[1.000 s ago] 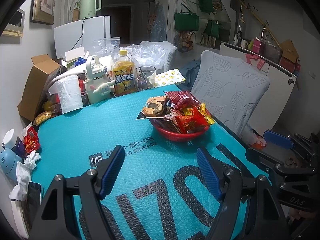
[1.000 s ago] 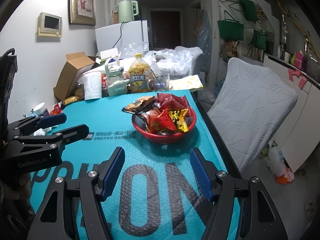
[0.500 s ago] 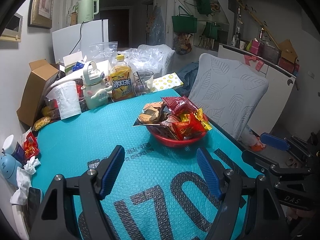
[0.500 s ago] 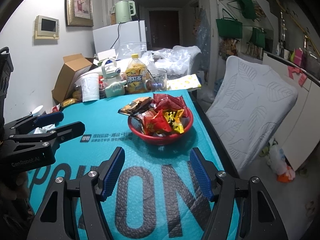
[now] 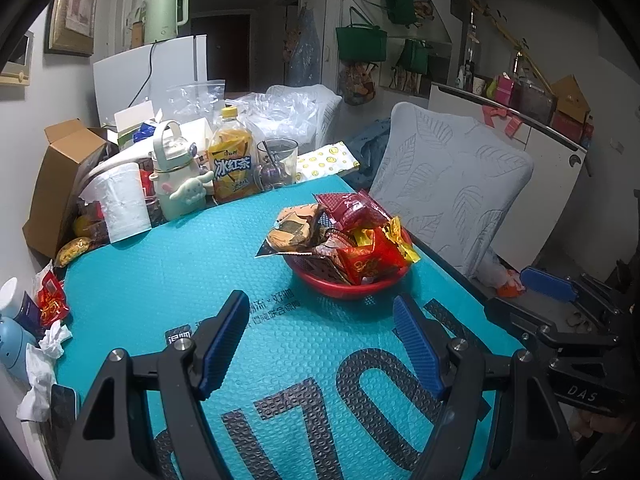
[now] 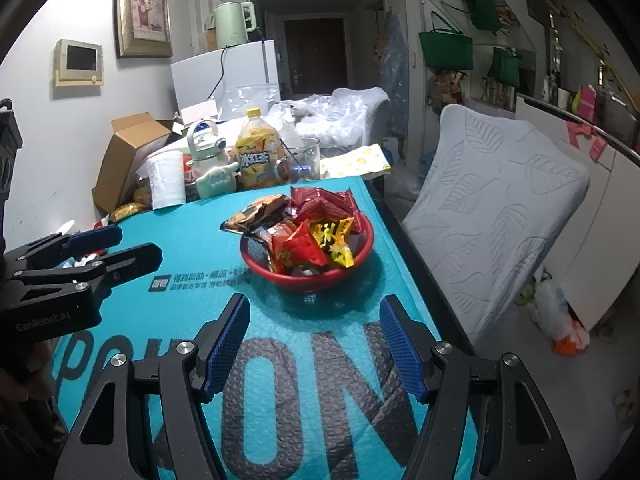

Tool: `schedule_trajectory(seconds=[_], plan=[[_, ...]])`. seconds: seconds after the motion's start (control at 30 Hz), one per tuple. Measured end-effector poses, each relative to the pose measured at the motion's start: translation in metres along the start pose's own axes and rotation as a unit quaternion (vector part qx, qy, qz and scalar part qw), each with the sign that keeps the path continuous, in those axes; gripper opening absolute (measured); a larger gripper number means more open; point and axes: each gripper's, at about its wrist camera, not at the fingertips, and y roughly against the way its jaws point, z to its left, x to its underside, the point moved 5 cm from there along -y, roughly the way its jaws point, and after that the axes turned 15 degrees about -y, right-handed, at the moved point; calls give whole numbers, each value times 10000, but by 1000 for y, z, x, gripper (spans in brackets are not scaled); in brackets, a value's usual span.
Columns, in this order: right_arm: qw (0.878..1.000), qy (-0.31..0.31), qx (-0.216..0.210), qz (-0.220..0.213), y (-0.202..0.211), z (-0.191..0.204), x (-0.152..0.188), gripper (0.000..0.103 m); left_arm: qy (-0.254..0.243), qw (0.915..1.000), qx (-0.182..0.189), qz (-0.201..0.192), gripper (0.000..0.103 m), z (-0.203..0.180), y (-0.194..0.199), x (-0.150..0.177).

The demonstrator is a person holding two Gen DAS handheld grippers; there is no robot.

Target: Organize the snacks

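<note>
A red bowl point(image 5: 340, 286) heaped with snack packets point(image 5: 372, 260) stands on the teal mat; it also shows in the right wrist view point(image 6: 312, 276), with red, yellow and brown packets point(image 6: 304, 232). My left gripper point(image 5: 320, 340) is open and empty, above the mat short of the bowl. My right gripper point(image 6: 314, 338) is open and empty, also short of the bowl. The left gripper shows at the left of the right wrist view point(image 6: 80, 256). One red packet point(image 5: 50, 300) lies at the mat's left edge.
At the table's far end stand an iced tea bottle point(image 5: 232, 166), a glass point(image 5: 276, 164), a white kettle-shaped flask point(image 5: 176, 176), a paper roll point(image 5: 120, 200) and a cardboard box point(image 5: 56, 176). A grey cushioned chair point(image 5: 448, 184) stands right of the table. Tissues point(image 5: 40, 368) lie at the left.
Both grippers have drawn back and risen a little, so the bowl looks slightly farther away. Both stay open and empty. The bowl has not moved.
</note>
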Motion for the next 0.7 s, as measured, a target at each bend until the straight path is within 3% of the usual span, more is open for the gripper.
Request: schedule_trajectory(seconds=[0.7], plan=[[9991, -322, 260, -82, 16, -12, 4, 68, -215, 9997, -62, 24, 74, -6, 8, 4]])
